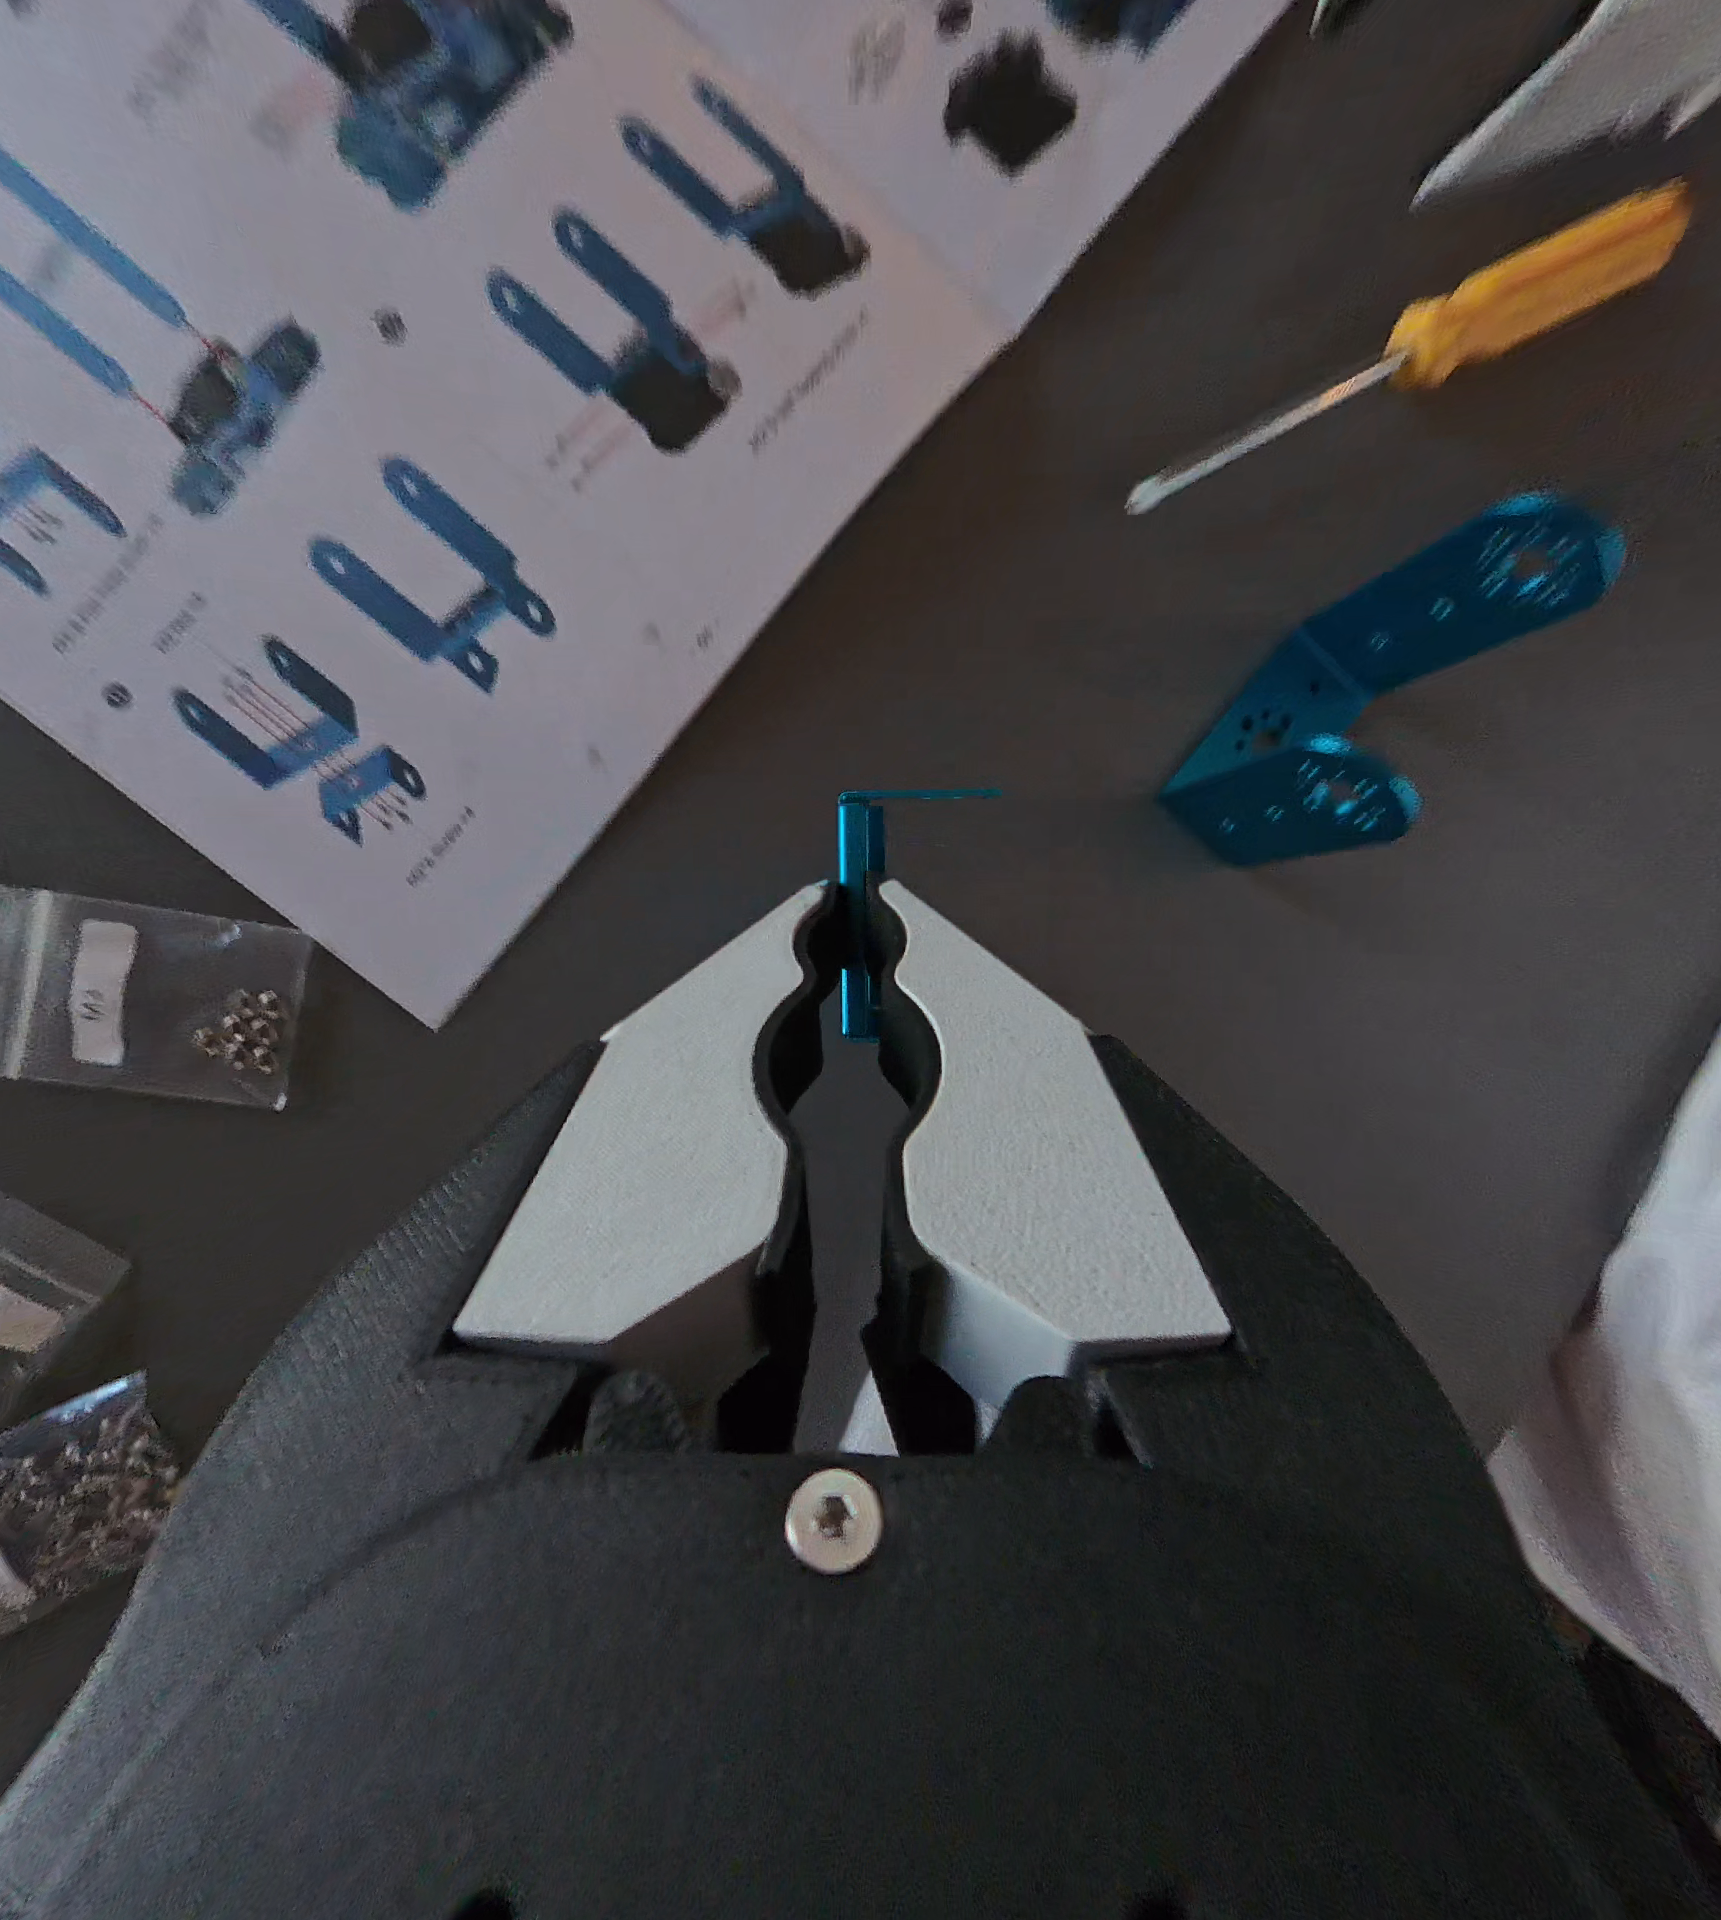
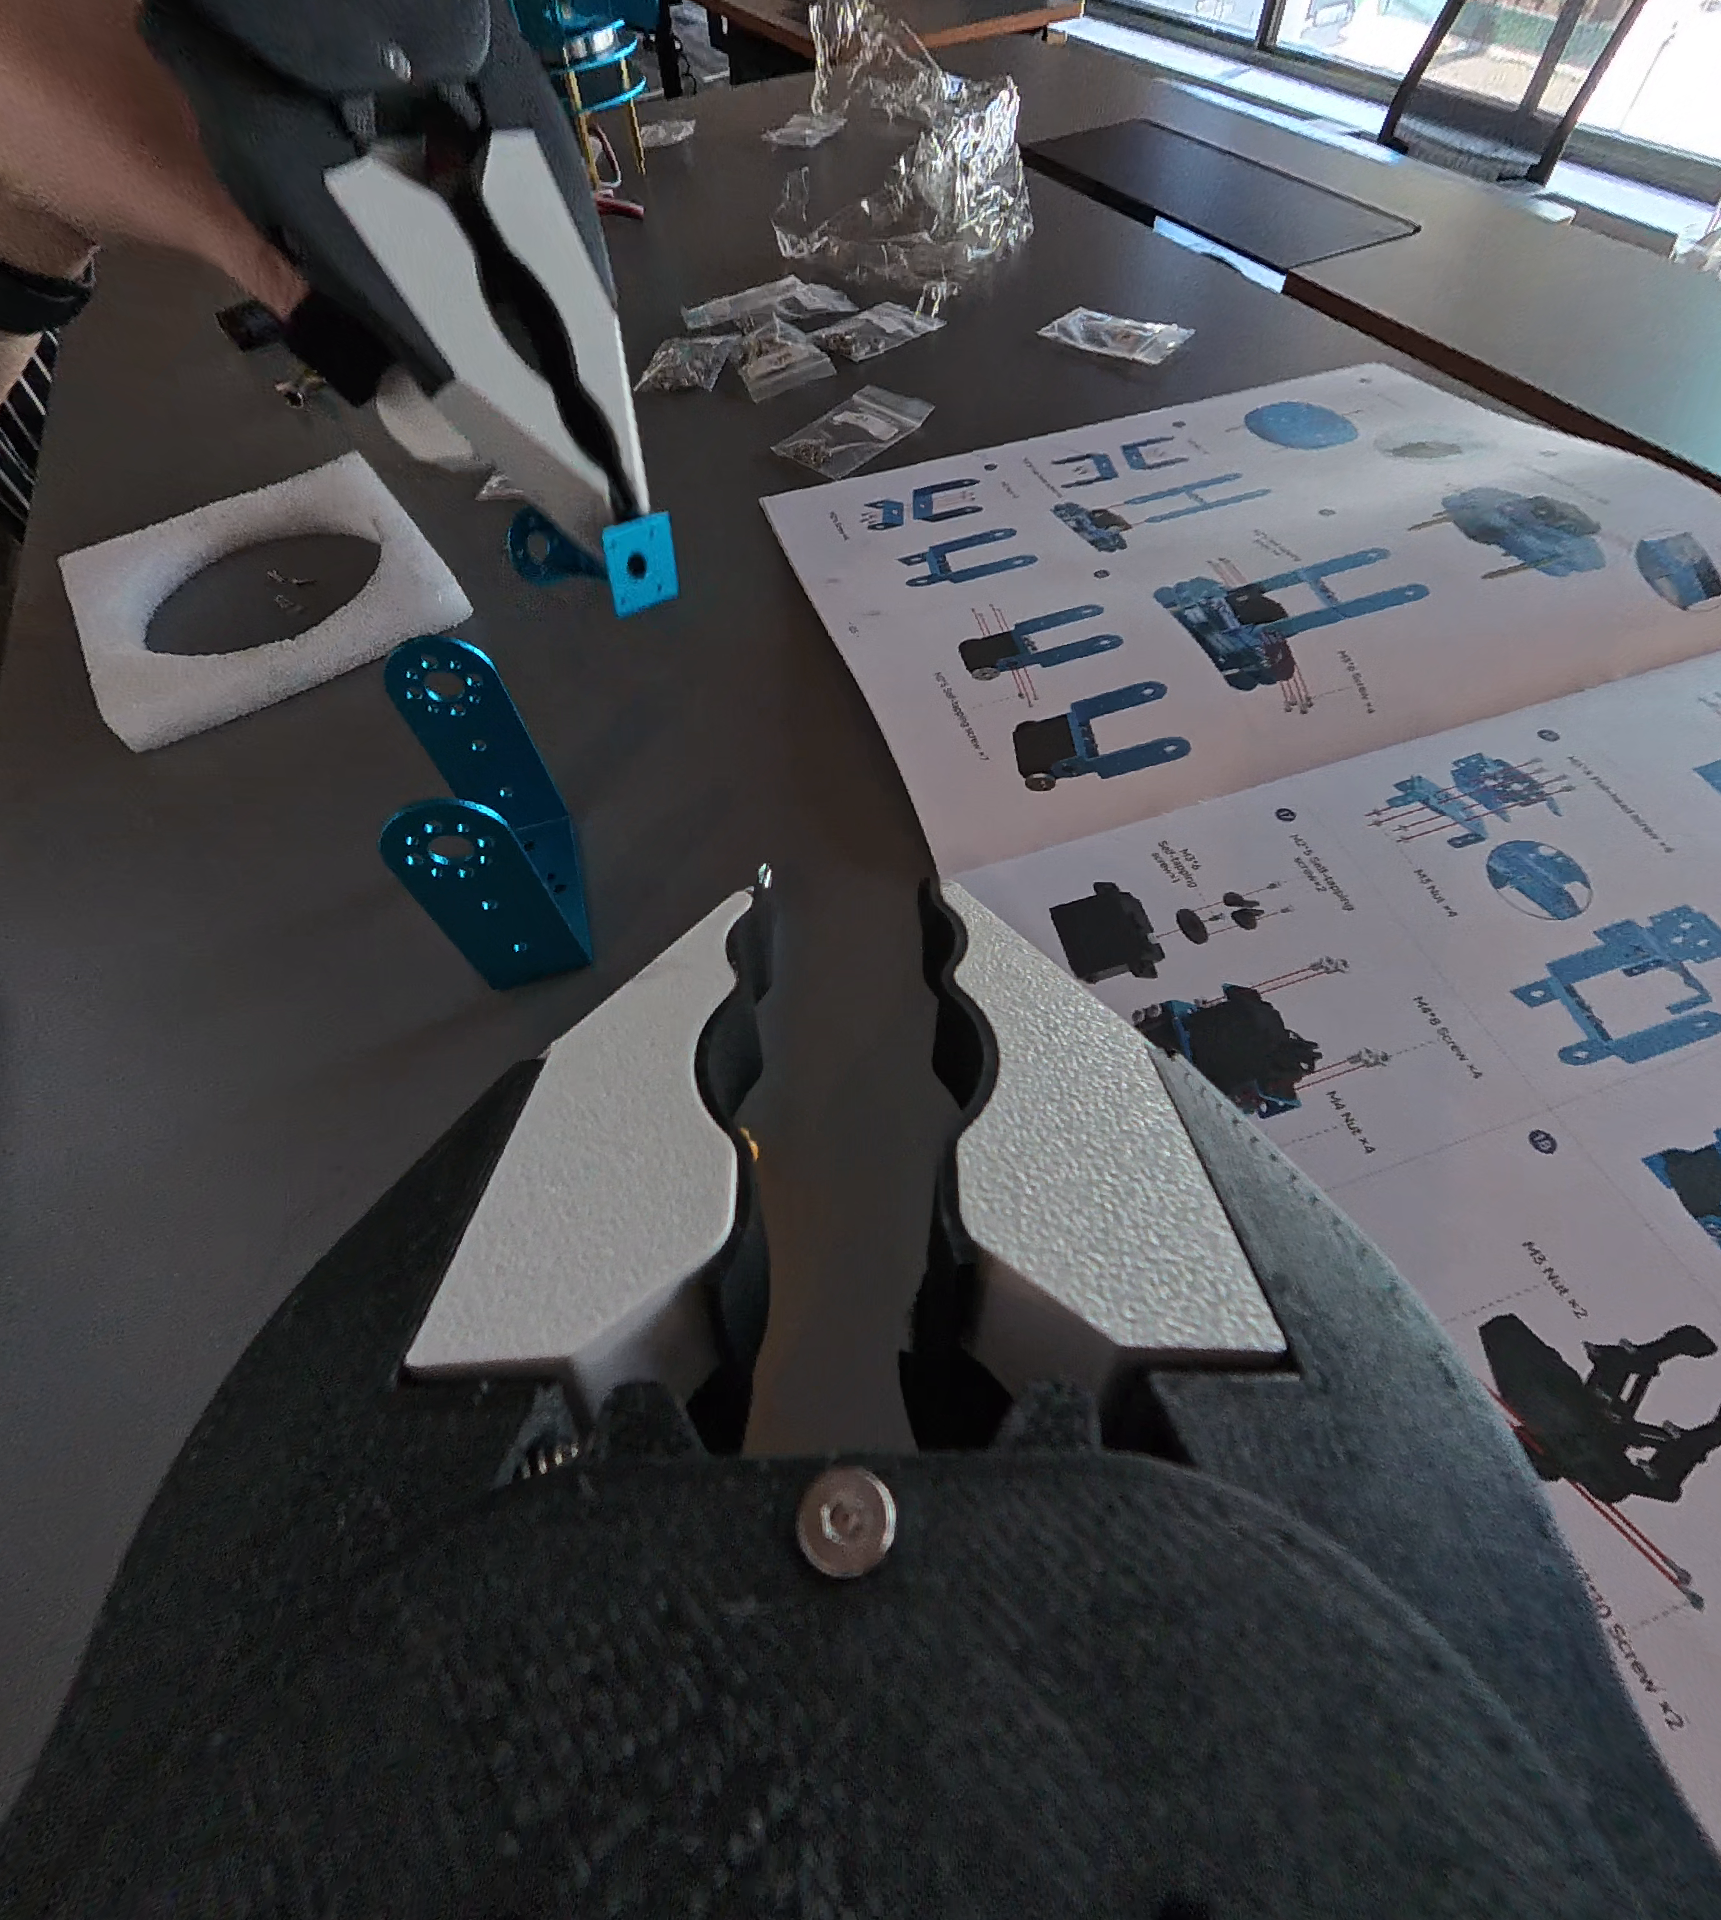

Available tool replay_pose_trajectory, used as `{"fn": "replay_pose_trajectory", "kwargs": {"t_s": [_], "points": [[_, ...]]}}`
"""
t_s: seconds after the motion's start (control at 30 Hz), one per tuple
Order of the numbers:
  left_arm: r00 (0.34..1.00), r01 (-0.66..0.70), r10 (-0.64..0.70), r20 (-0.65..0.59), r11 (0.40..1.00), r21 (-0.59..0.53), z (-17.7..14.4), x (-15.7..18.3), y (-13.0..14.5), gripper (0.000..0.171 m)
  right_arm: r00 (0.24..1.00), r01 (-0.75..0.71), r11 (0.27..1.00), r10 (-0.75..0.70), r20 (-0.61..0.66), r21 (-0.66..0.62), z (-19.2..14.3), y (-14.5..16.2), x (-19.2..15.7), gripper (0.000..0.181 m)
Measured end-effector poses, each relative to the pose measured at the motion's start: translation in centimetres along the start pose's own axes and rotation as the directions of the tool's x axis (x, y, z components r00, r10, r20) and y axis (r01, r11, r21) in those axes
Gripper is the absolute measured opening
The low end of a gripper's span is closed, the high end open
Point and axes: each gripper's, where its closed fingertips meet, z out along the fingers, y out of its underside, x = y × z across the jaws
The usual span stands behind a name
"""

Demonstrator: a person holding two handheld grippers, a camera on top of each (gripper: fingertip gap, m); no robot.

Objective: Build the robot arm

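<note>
My left gripper (image 1: 858, 894) is shut on a small blue L-shaped bracket (image 1: 856, 914), held edge-on above the dark table (image 1: 1043, 623). In the right wrist view it (image 2: 627, 499) hangs above the table, with the bracket's square holed plate (image 2: 640, 566) below its tips. My right gripper (image 2: 845, 894) is open, with bare table between its jaws. A metal tip (image 2: 762, 878) and a bit of orange show beside its left finger. A yellow-handled screwdriver (image 1: 1407, 343) lies near white fingers (image 1: 1614, 104) at the top right. A larger blue U-shaped bracket (image 1: 1355, 707) (image 2: 482, 831) stands on the table.
An open instruction booklet (image 1: 420, 416) (image 2: 1355, 779) covers much of the table. Several small bags of screws (image 1: 129, 987) (image 2: 851, 431) lie about. A white foam frame (image 2: 253, 603) and crumpled clear wrap (image 2: 918, 197) sit farther off. White cloth (image 1: 1718, 1299) is at the right. Tip to tip, the grippers are about 15 cm apart. From my right tips it is roughly 5 cm to the yellow-handled screwdriver (image 1: 1407, 343); from my left, 20 cm.
</note>
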Motion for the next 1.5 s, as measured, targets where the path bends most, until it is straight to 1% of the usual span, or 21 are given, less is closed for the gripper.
{"fn": "replay_pose_trajectory", "kwargs": {"t_s": [0.1,0.17,0.23,0.3,0.33,0.4,0.47,0.57,0.63,0.7,0.8,0.83,0.9,0.97,1.03,1.13,1.2,1.3,1.5], "points": [[0.987,0.056,-0.033,-0.157,0.988,0.144,-2.4,0.6,-3.6,0.002,1.000,0.019,0.999,-0.019,-0.024,0.034,-0.2,-0.7,0.2,0.025],[0.953,0.112,-0.049,-0.298,0.974,0.196,-3.7,1.4,-5.2,0.002,0.998,0.057,0.996,-0.054,-0.044,0.075,-0.5,-1.4,0.2,0.025],[0.886,0.170,-0.071,-0.459,0.969,0.179,-4.8,2.4,-6.0,0.001,0.994,0.102,0.983,-0.098,-0.038,0.151,-0.8,-3.0,-0.5,0.025],[0.771,0.228,-0.109,-0.627,0.967,0.112,-5.7,3.7,-6.4,0.001,0.982,0.187,0.960,-0.190,-0.004,0.208,-1.0,-5.3,-2.1,0.026],[0.717,0.250,-0.127,-0.686,0.965,0.083,-6.0,4.2,-6.6,0.001,0.964,0.250,0.943,-0.263,0.031,0.220,-1.0,-6.3,-3.4,0.028],[0.632,0.253,-0.155,-0.759,0.967,0.014,-6.1,4.8,-6.2,0.001,0.913,0.368,0.905,-0.395,0.102,0.214,-0.2,-7.8,-5.5,0.032],[0.587,0.232,-0.165,-0.792,0.972,-0.030,-5.6,5.1,-5.6,0.001,0.869,0.443,0.880,-0.469,0.157,0.172,1.4,-8.5,-6.4,0.042],[0.507,0.215,-0.177,-0.844,0.974,-0.076,-5.4,5.5,-4.7,0.002,0.823,0.471,0.860,-0.508,0.254,0.196,3.9,-9.7,-7.8,0.053],[0.482,0.212,-0.182,-0.857,0.973,-0.088,-5.5,5.2,-4.3,0.001,0.791,0.472,0.860,-0.510,0.340,0.192,5.4,-9.7,-8.8,0.053],[0.470,0.190,-0.180,-0.864,0.977,-0.100,-5.9,5.0,-3.9,0.001,0.766,0.499,0.847,-0.529,0.364,0.182,6.7,-10.0,-9.0,0.054],[0.437,0.167,-0.133,-0.889,0.984,-0.065,-7.0,5.2,-4.0,0.001,0.733,0.509,0.843,-0.532,0.424,0.177,7.8,-10.4,-9.8,0.051],[0.432,0.150,-0.134,-0.892,0.986,-0.075,-7.2,5.3,-3.7,0.001,0.727,0.518,0.837,-0.540,0.425,0.178,8.1,-10.6,-9.9,0.048],[0.417,0.113,-0.125,-0.900,0.990,-0.085,-7.5,5.6,-3.1,0.001,0.706,0.549,0.816,-0.568,0.423,0.181,8.6,-10.9,-9.8,0.027],[0.413,0.111,-0.122,-0.902,0.990,-0.083,-7.5,5.5,-3.0,0.002,0.684,0.556,0.815,-0.559,0.469,0.160,8.6,-10.8,-9.9,0.025],[0.387,0.136,-0.138,-0.912,0.986,-0.092,-7.7,5.1,-3.0,0.002,0.672,0.569,0.811,-0.556,0.489,0.140,8.9,-10.9,-9.7,0.024],[0.354,0.175,-0.146,-0.924,0.981,-0.088,-8.1,4.2,-3.1,0.002,0.685,0.556,0.820,-0.546,0.483,0.138,9.5,-11.4,-9.4,0.024],[0.350,0.188,-0.150,-0.925,0.978,-0.088,-8.1,3.7,-3.0,0.002,0.702,0.523,0.838,-0.528,0.478,0.157,9.6,-11.4,-9.3,0.024],[0.365,0.197,-0.189,-0.912,0.973,-0.122,-7.6,2.9,-2.4,0.013,0.717,0.527,0.831,-0.546,0.433,0.176,9.7,-10.9,-8.6,0.024],[0.399,0.306,-0.202,-0.894,0.949,-0.078,-7.9,0.2,-3.3,0.022,0.743,0.535,0.811,-0.585,0.325,0.237,9.4,-11.6,-7.6,0.023]]}}
